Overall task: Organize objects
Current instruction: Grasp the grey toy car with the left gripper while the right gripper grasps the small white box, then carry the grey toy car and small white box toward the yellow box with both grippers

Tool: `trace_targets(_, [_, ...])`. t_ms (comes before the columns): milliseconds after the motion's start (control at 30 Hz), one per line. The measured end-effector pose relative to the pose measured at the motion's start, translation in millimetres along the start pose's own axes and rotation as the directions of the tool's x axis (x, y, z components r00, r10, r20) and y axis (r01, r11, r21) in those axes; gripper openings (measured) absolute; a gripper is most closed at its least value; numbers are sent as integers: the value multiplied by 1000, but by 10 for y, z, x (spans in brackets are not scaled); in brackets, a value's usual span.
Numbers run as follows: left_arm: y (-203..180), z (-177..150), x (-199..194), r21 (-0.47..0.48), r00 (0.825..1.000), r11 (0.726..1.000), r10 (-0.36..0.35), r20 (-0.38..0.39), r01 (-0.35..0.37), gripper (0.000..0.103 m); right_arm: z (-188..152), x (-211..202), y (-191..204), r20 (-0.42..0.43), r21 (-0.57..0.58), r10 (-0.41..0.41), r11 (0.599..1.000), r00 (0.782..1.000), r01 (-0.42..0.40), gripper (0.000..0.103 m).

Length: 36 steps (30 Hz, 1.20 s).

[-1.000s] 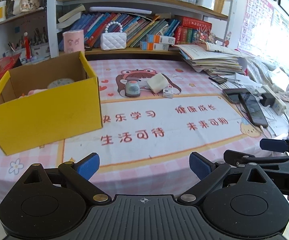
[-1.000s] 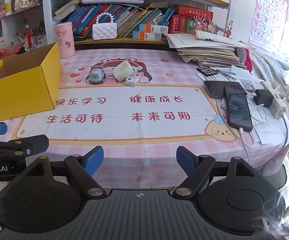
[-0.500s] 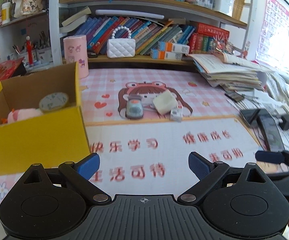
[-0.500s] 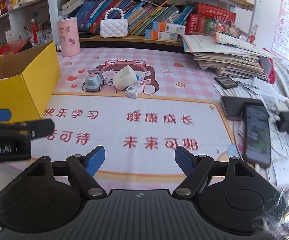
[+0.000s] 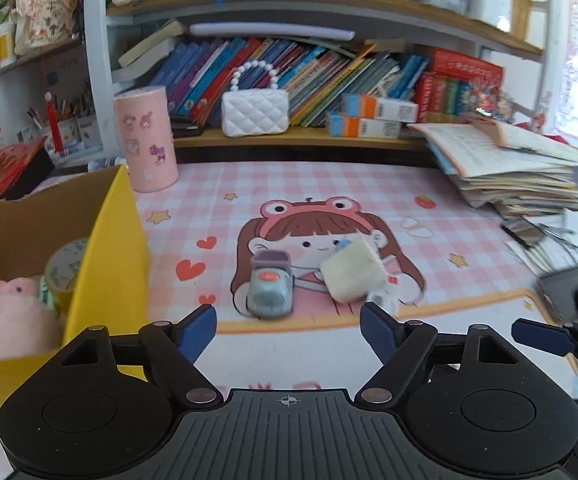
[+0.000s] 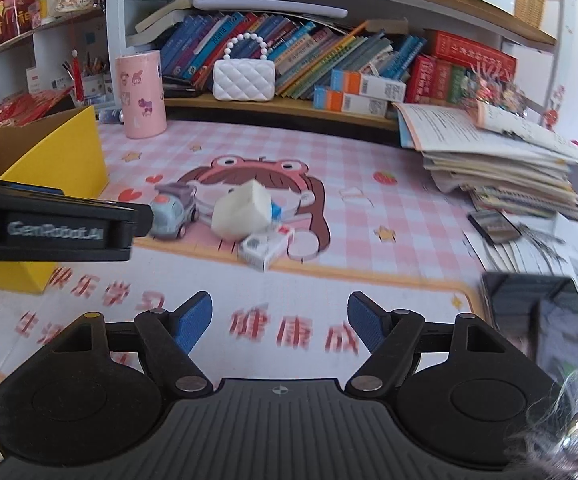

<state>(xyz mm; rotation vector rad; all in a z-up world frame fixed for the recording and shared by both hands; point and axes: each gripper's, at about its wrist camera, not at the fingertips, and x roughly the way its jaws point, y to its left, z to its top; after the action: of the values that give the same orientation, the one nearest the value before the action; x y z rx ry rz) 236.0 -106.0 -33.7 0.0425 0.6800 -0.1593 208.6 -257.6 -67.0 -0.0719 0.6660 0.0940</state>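
Observation:
A grey-blue toy car [image 5: 269, 290] [image 6: 173, 216], a cream foam block [image 5: 351, 274] [image 6: 243, 210] and a small white box [image 6: 263, 248] [image 5: 385, 300] lie together on the pink cartoon mat [image 5: 289, 200]. A yellow cardboard box [image 5: 105, 264] [image 6: 49, 152] stands at the left and holds a pink plush [image 5: 13, 312] and a tape roll [image 5: 67, 268]. My left gripper [image 5: 289, 330] is open and empty, just short of the car. My right gripper [image 6: 279, 322] is open and empty, a little further back from the small box.
A pink cylinder tin [image 5: 145, 140] and a white quilted purse [image 5: 255, 114] stand at the back by the bookshelf. A stack of books and papers [image 5: 513, 172] fills the right side. Phones [image 6: 537, 320] and cables lie at the right edge.
Both grippers have moved forward over the mat toward the car, block and small box, which now look much nearer. Both stay open.

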Motion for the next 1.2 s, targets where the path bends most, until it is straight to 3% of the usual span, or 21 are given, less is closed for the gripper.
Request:
trace_targets(133, [11,91,354,-3,999,1000,29,-23,-29,78,102,324,-83,1,-12,27,1000,1000,-27,70])
trace_targets(533, [18,178,1091,-23,989,997,72,-130,-76,57,245,927,-195,-46,-56,107,992,993,-109,69])
trace_targets(667, [20,180,1200,-15,985,996,81,-151,-84,42,261,1028,-190,-56,-78,135,987,989,-140,69])
trace_targets(800, [23,166,1134,7,988,997,81,-131,-81,39,287,1079,-187,-59,-104,170,979,984,-176,69])
trace_targets(1033, [143,191,606,-70,997,998,-16,-71,11,39,318,1219,-170,-82,-142,222,962,972,-231,69])
trace_targets(1200, [206,110,285,-91,997,994,-58,-51,54,39,304,1242,-224,-77,-158,265,949,961,-274,57])
